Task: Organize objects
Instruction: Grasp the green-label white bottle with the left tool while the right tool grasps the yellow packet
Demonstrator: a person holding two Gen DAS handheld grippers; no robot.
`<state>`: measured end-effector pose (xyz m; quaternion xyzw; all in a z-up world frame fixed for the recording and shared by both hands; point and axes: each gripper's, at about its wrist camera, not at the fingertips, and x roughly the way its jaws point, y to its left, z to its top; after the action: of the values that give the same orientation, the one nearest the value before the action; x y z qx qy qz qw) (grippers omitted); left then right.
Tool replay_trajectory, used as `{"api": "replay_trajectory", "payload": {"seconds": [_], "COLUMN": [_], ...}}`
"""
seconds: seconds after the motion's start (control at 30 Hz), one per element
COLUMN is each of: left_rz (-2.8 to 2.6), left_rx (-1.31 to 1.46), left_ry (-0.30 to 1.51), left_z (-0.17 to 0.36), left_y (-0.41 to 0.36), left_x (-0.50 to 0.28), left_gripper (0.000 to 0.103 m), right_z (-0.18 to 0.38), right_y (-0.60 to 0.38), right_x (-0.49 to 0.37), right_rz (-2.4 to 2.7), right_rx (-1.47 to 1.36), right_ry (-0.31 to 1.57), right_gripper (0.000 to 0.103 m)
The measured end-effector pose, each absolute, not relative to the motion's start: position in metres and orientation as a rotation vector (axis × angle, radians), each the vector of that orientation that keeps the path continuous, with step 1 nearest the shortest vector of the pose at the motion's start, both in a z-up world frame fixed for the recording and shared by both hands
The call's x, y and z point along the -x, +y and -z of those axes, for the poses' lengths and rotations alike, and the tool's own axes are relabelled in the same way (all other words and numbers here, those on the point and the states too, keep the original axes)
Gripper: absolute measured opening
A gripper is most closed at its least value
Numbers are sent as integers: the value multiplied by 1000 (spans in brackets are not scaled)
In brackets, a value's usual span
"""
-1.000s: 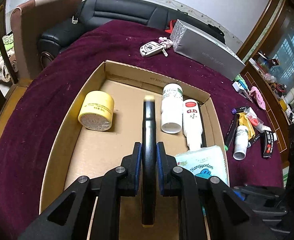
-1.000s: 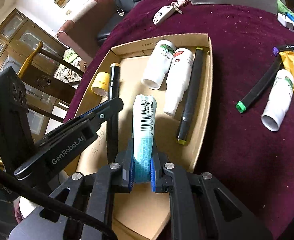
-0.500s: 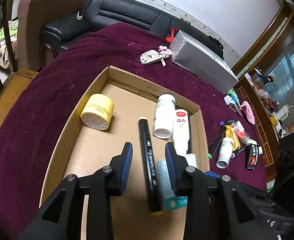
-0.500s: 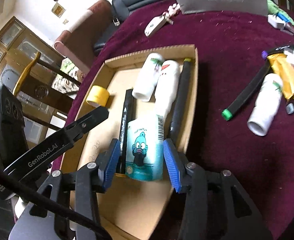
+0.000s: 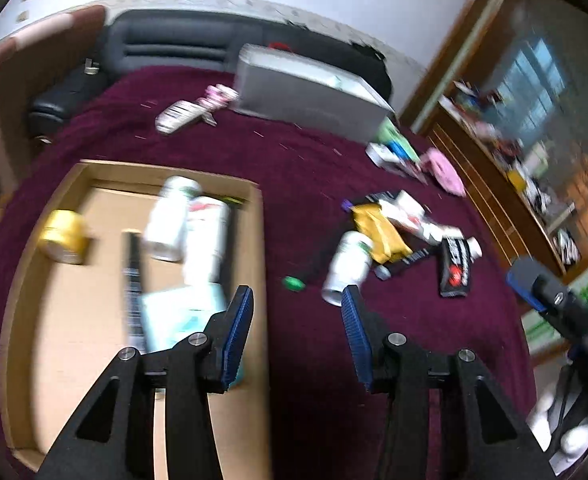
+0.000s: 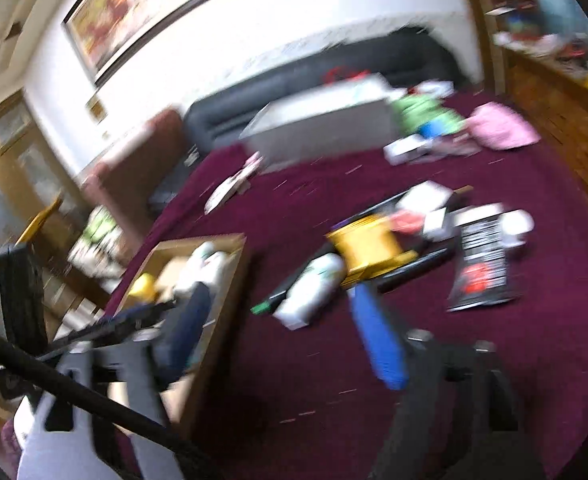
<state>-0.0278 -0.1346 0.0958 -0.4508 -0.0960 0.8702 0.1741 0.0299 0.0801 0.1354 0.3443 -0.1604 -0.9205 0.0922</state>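
Observation:
A shallow cardboard box (image 5: 261, 240) lies on the maroon tablecloth. In it lie a yellow tape roll (image 5: 64, 236), a black marker (image 5: 132, 276), two white bottles (image 5: 170, 220), and a tissue pack (image 5: 182, 316). My left gripper (image 5: 297, 304) is open and empty above the box's right wall. My right gripper (image 6: 278, 308) is open and empty, right of the box (image 6: 230, 280). A loose pile lies to the right: a white bottle (image 5: 348, 266), a yellow packet (image 5: 378, 232), a black packet (image 5: 456, 270), a green-capped marker (image 5: 294, 283). Both views are blurred.
A grey box (image 5: 310, 92), a key fob (image 5: 180, 114) and pink and green items (image 5: 414, 156) lie at the table's far side. A black sofa (image 5: 182, 44) and wooden cabinets (image 5: 534, 184) stand beyond.
Both grippers have let go, the left of the black marker and the right of the tissue pack, which now lie in the box. Both have opened wide and swung right toward the loose pile.

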Motion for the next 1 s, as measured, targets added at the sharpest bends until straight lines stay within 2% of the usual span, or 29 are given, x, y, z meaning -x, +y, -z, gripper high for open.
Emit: {"api": "replay_trajectory", "payload": {"seconds": [0.13,0.33,0.5,0.67,0.77,0.87,1.0], "left_rz": [-2423,-2451,-2466,-2442,-2463,-2466,-2434], "left_rx": [1324,1302,1284,1314,1309,1319,1323], "left_ry": [-210,50,303,416,331,299,138], "left_z": [-79,-58,-40,-24,-21,-22,-34], "left_y": [-93,-39,-9,14,14,10,-12], "left_x": [39,52,67,82,88,86,69], "left_gripper": [40,40,40,40,39,29,29], "right_z": [-119,-78,-61,-53,-51,-53,-60], "right_y": [129,180,201,205,202,198,189], "right_x": [-27,-28,-29,-23,-22,-22,-22], "right_rz": [2753,2727,2708,2682,2667,2661,2657], "right_rx": [-1069,-1145,-1154,-1169,-1179,-1182,-1182], "right_ry": [-596,-769,-840,-858,-854,-841,-809], "right_gripper": [80,80,80,80,80,80,80]}}
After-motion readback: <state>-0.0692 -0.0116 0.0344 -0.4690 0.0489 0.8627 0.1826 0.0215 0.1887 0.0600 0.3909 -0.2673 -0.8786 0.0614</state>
